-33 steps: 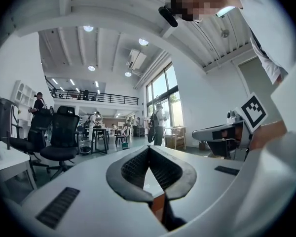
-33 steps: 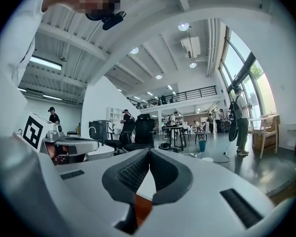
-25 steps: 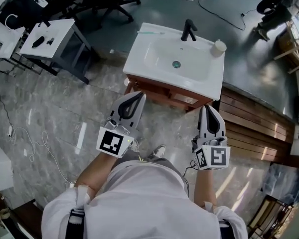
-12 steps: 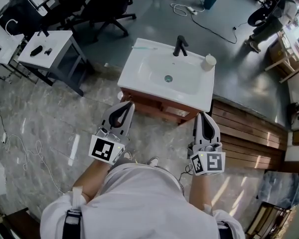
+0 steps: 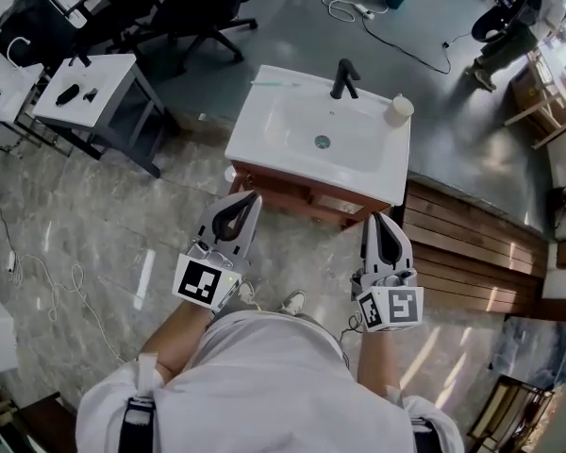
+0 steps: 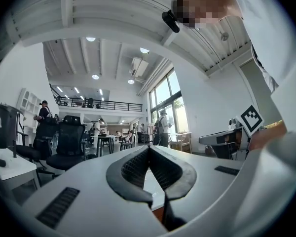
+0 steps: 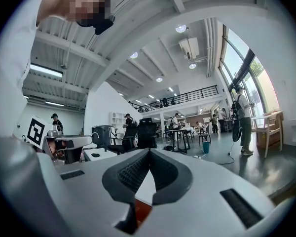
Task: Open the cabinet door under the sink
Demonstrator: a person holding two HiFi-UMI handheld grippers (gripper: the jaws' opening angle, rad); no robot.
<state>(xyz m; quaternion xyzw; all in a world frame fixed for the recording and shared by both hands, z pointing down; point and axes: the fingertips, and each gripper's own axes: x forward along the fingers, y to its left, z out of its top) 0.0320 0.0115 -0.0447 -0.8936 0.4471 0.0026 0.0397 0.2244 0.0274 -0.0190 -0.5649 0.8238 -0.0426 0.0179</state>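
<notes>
A white sink basin [image 5: 321, 140] with a black tap [image 5: 343, 78] sits on a reddish-brown cabinet [image 5: 307, 196] whose front faces me. My left gripper [image 5: 248, 199] is shut and empty, its tips just short of the cabinet's left front corner. My right gripper [image 5: 380, 223] is shut and empty too, near the cabinet's right front corner. In the left gripper view the left gripper [image 6: 149, 149] shows its tips meeting, with the white basin edge seen through the gap below. In the right gripper view the right gripper [image 7: 149, 152] shows the same, with a strip of brown cabinet [image 7: 142, 212] low down.
A pale cup [image 5: 397, 109] stands on the basin's right rear corner. A wooden platform [image 5: 472, 243] lies right of the cabinet. A small white table [image 5: 90, 92] and black office chairs [image 5: 193, 8] stand at the back left. Cables [image 5: 52, 272] trail over the marble floor at left.
The view has shifted a little, so the sink sits slightly differently in frame. Both grippers stay shut and hold their places before the cabinet.
</notes>
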